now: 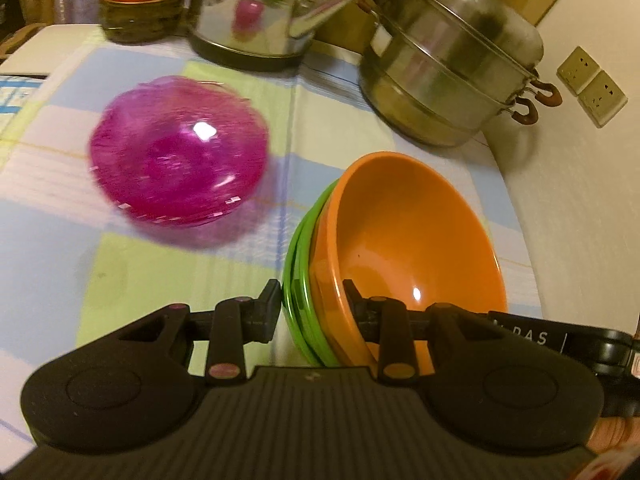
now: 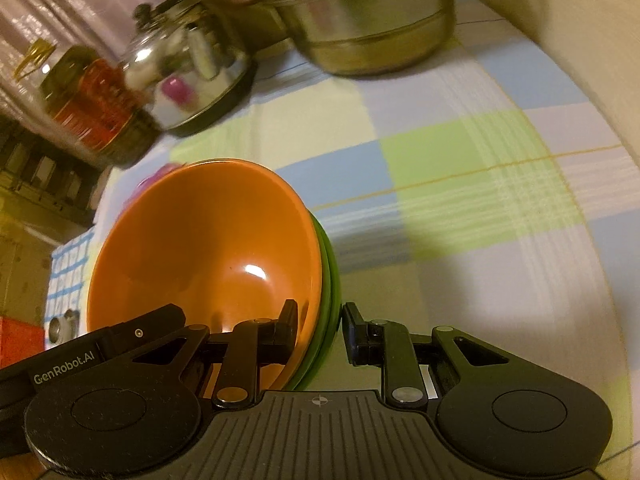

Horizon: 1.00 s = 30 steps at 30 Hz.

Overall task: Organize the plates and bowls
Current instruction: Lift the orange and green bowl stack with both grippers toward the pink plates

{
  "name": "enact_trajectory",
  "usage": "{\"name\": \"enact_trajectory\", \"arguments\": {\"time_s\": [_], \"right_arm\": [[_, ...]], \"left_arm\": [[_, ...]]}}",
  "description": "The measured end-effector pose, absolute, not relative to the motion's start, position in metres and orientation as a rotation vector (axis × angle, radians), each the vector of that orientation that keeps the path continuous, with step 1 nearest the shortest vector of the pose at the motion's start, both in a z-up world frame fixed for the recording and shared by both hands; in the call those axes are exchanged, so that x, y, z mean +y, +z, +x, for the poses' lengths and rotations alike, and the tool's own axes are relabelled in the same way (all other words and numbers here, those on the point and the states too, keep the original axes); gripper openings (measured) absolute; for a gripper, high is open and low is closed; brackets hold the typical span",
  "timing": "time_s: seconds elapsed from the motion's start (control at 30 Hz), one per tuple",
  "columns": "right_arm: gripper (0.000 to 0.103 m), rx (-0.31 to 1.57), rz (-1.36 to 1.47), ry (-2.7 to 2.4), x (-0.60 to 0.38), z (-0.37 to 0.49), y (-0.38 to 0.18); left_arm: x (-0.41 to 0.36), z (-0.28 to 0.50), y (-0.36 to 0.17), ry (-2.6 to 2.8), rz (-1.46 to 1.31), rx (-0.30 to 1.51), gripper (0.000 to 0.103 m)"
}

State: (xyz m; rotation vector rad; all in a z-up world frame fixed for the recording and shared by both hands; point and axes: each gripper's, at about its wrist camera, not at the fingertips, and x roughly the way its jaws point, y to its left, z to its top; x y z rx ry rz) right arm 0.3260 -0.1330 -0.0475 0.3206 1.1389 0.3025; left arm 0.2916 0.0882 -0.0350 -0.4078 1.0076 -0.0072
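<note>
Gripping opposite rims, the left gripper [image 1: 311,304] and right gripper [image 2: 319,322] clamp the nested orange bowl [image 1: 412,236] and green bowl [image 1: 298,280] above the checked tablecloth [image 1: 132,264]. Beyond: magenta bowl [image 1: 178,152], kettle [image 1: 260,12], steamer pot [image 1: 448,64], wall sockets [image 1: 592,86].
</note>
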Motion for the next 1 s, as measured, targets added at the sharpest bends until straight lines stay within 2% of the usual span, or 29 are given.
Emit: {"name": "enact_trajectory", "arguments": {"time_s": [0.53, 1.0], "right_arm": [[0.024, 1.118, 0.275, 0.403, -0.057, 0.287, -0.019], [0.024, 1.091, 0.262, 0.436, -0.005, 0.36, -0.001]], "left_arm": [[0.155, 0.24, 0.0, 0.081, -0.43, 0.946, 0.028], [0.204, 0.308, 0.012, 0.109, -0.431, 0.909, 0.028]]}}
